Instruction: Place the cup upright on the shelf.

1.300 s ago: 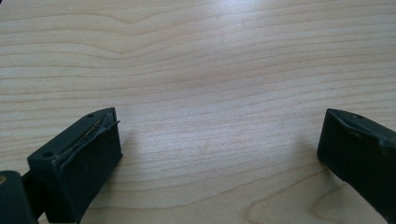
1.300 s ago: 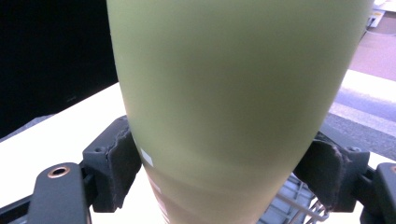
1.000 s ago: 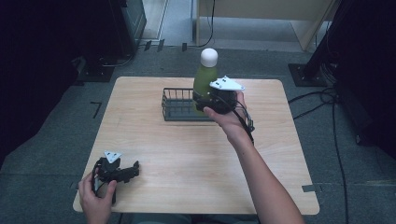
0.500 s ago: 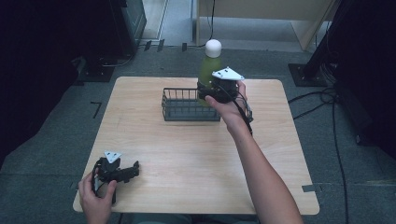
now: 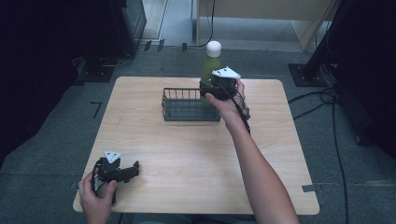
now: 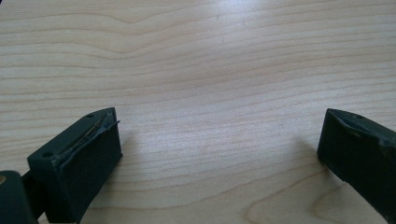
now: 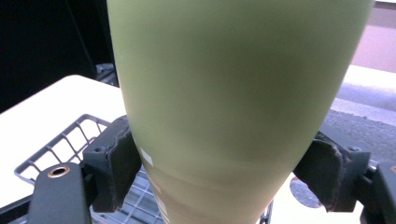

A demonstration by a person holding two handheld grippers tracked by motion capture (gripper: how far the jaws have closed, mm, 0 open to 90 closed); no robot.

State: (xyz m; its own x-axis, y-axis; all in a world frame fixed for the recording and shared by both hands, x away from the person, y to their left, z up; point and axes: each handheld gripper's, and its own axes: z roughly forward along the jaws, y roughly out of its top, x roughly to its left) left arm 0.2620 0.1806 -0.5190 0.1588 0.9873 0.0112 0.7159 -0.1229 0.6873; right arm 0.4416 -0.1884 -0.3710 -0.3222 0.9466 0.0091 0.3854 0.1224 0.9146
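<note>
A: Starting at the left, what was the left gripper [image 5: 122, 171] doing?

B: It sat at the near left corner of the surface [image 5: 187, 154], same spot as a second before. Its fingers [image 6: 88, 158] stood wide apart with bare wood between them.

A: And further right?

B: The basket [image 5: 189, 103] stood at the far middle of the surface. At its right end the right gripper [image 5: 215, 88] had its fingers [image 7: 114, 163] clamped on the lower body of the bottle [image 5: 211, 65], which stood upright.

A: What had changed?

B: A second earlier the bottle hung over the basket's right part. It had since drifted right and slightly lower, to the basket's right edge. Whether its base was inside the rim or just outside, I couldn't tell.

A: Meaning?

B: I'd judge the bottle was being carried and lowered, not yet set down.
</note>
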